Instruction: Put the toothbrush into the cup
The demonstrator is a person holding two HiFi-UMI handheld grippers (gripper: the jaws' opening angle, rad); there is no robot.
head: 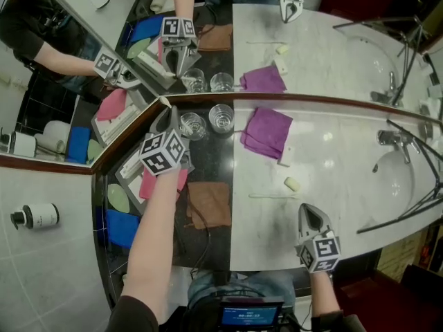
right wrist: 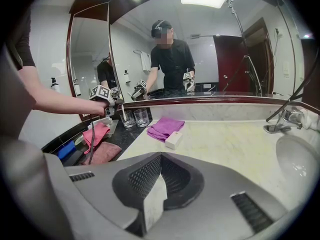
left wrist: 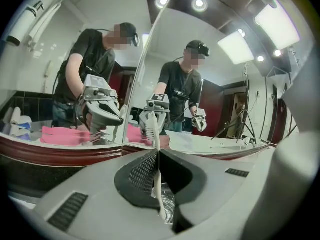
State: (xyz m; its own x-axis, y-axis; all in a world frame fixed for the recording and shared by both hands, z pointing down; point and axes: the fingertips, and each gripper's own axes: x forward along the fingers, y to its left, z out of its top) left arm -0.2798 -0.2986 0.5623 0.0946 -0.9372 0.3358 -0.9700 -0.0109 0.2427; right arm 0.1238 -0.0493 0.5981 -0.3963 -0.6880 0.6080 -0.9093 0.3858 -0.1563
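left gripper (left wrist: 158, 151) clenched on the toothbrush (left wrist: 154, 134), bristles up and handle down, presumably so the handle could enter the cup (head: 192, 125) first. the toothbrush stood pinched between the pads, with its lower end at the cup's mouth; whether inside was unclear. right gripper (head: 313, 216) was closed and idle at the counter (head: 332, 178) edge.

The person wears a black short-sleeved T-shirt (head: 129, 315) and blue jeans (head: 232, 282), with a small blue-lit screen (head: 248, 315) at the waist. The left gripper (head: 165, 116) and the right gripper (head: 311, 213) are pale grey plastic shells lined with black, grid-patterned pads (left wrist: 142, 171). Each carries a white cube (head: 163, 152) printed with black square markers. A thin dark cable (right wrist: 92, 137) hangs from the left one.
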